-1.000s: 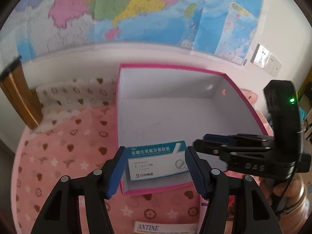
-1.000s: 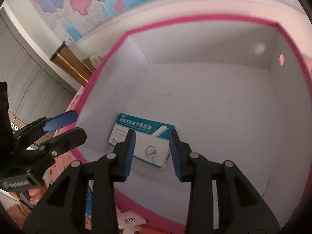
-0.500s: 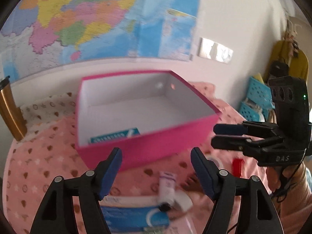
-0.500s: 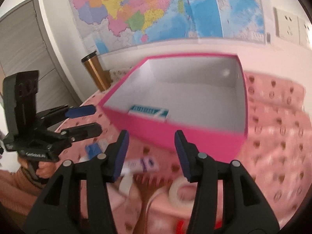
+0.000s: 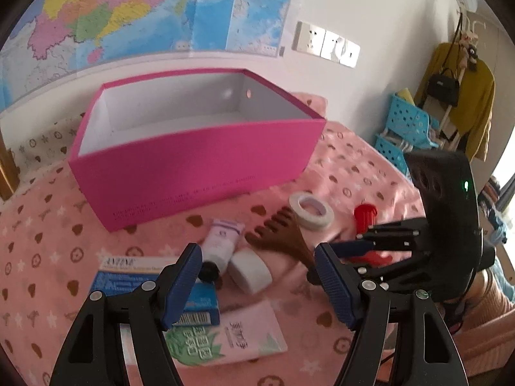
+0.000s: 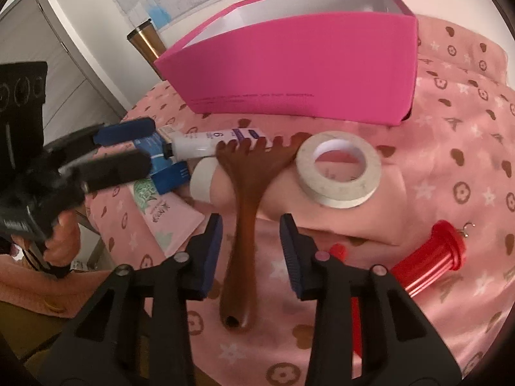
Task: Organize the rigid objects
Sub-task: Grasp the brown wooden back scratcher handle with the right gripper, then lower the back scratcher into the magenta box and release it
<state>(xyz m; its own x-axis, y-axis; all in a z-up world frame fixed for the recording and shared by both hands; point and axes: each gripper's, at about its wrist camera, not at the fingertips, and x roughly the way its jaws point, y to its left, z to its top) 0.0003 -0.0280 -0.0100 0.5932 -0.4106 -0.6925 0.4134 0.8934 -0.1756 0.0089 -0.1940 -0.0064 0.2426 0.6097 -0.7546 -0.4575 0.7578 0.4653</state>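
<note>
Right tool (image 6: 251, 247) spread, straddling wooden comb (image 6: 246, 189) handle; left tool (image 5: 257, 276) spread, empty. Risk: skewed pinch levering comb into tape roll (image 6: 338, 169).

Left hand-held gripper (image 5: 257, 284): black plastic arms are carrying blue ribbed pads (image 5: 182, 284), with silver screws showing at the joints.
Right hand-held gripper (image 6: 251, 252): it is showing the same black arms, blue pads (image 6: 291, 259) and round silver screws.
Housing: a bulky black body is glowing with a small green light and bearing white lettering.
Skin: bare fingers are wrapping a black handle, with a cable hanging below.
</note>
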